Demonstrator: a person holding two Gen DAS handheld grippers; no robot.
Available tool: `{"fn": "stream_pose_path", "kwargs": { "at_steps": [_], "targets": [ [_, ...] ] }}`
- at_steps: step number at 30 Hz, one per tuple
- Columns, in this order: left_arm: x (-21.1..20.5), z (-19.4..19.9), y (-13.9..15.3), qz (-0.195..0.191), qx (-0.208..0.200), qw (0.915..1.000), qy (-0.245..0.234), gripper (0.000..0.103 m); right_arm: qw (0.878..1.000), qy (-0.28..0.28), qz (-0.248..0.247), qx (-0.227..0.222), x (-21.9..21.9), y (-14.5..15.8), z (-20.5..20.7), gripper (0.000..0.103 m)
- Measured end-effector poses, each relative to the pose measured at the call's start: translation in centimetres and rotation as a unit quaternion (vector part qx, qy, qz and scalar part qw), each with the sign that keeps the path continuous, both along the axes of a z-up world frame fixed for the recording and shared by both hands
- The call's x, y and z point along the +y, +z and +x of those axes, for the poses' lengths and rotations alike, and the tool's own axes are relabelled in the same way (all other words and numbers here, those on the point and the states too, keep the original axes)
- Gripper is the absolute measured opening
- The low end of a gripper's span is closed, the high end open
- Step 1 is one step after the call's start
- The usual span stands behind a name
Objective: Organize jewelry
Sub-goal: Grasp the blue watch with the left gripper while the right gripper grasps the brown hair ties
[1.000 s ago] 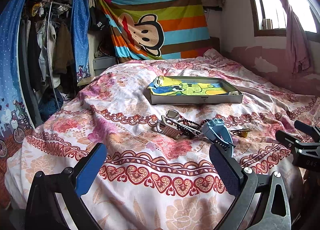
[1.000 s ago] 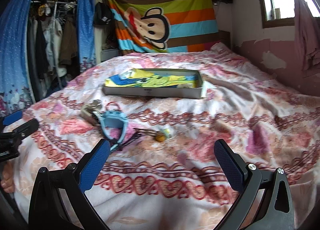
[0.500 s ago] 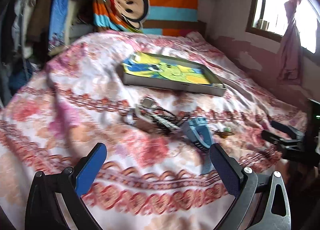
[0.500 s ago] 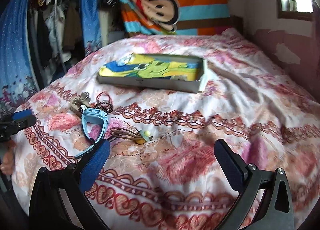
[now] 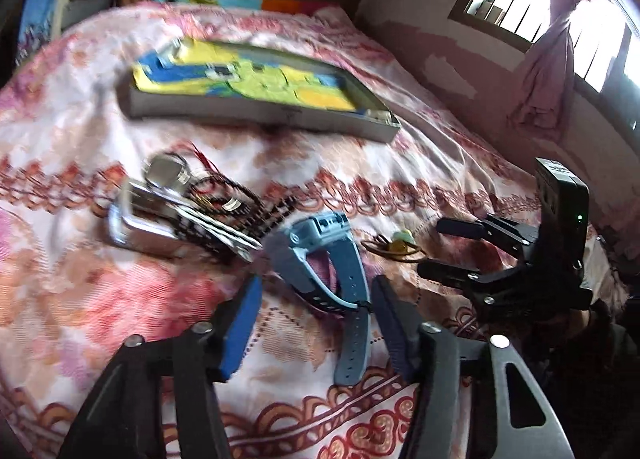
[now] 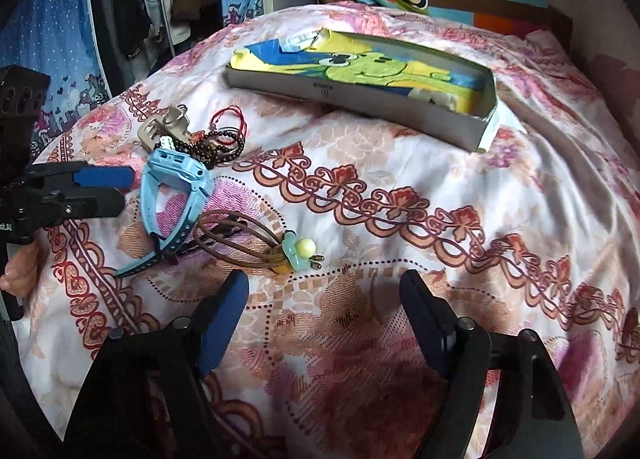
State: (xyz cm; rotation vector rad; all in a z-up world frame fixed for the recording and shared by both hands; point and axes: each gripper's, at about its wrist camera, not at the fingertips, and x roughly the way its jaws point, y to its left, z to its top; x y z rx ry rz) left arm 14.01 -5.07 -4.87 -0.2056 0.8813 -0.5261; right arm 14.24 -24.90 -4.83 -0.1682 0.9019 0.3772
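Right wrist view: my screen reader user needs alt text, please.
The open right gripper, jaws just narrowing, hovers over a floral bedspread near a brown cord bracelet and blue watch. A shallow box lies beyond.

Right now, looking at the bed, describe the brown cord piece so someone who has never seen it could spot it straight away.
Start at the shallow grey box on the floral bedspread, then come toward the camera to the cluster of jewelry. The brown cord piece lies just right of the light blue watch. Unlike the dark beaded strands further back, it is looped leather-like cord ending in a pale green flower with a yellowish bead.
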Motion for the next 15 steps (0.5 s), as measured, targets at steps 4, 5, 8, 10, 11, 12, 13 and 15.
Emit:
{"fn": "stream_pose_path", "kwargs": {
  "at_steps": [4, 5, 8, 10, 11, 12, 13, 15],
  "targets": [
    [-0.4, 0.9, -0.8, 0.0, 0.017, 0.9998, 0.003, 0.038, 1.0, 0.023, -0.01, -0.004, 1.3, -0.4, 1.0, 0.055],
    [-0.4, 1.1, -0.9, 0.003, 0.018, 0.9998, 0.004, 0.034, 1.0, 0.028, -0.012, -0.005, 1.6, -0.5, 1.1, 0.054],
    [-0.4, 1.4, -1.0, 0.008, 0.022, 0.9997, 0.01, 0.031, 0.999, 0.032, -0.019, -0.005, 2.5, -0.9, 1.7, 0.047],
    [-0.2, 1.4, -1.0, 0.007, 0.021, 0.9997, 0.013, 0.028, 0.999, 0.036, -0.016, -0.003, 2.6, -1.0, 1.8, 0.028],
    [-0.2, 1.3, -1.0, 0.007, 0.02, 0.9997, 0.013, 0.027, 0.999, 0.036, -0.016, -0.003, 2.7, -1.0, 1.7, 0.026],
    [-0.2, 1.4, -1.0, 0.008, 0.019, 0.9997, 0.014, 0.026, 0.999, 0.035, -0.016, -0.004, 2.7, -1.0, 1.7, 0.026],
    [-0.2, 1.3, -1.1, 0.009, 0.018, 0.9997, 0.014, 0.025, 0.999, 0.035, -0.014, -0.004, 2.7, -1.0, 1.7, 0.026],
    [-0.3, 1.3, -1.2, 0.012, 0.016, 0.9997, 0.014, 0.021, 0.999, 0.031, -0.008, -0.003, 2.6, -1.0, 1.6, 0.026]
  ]
}}
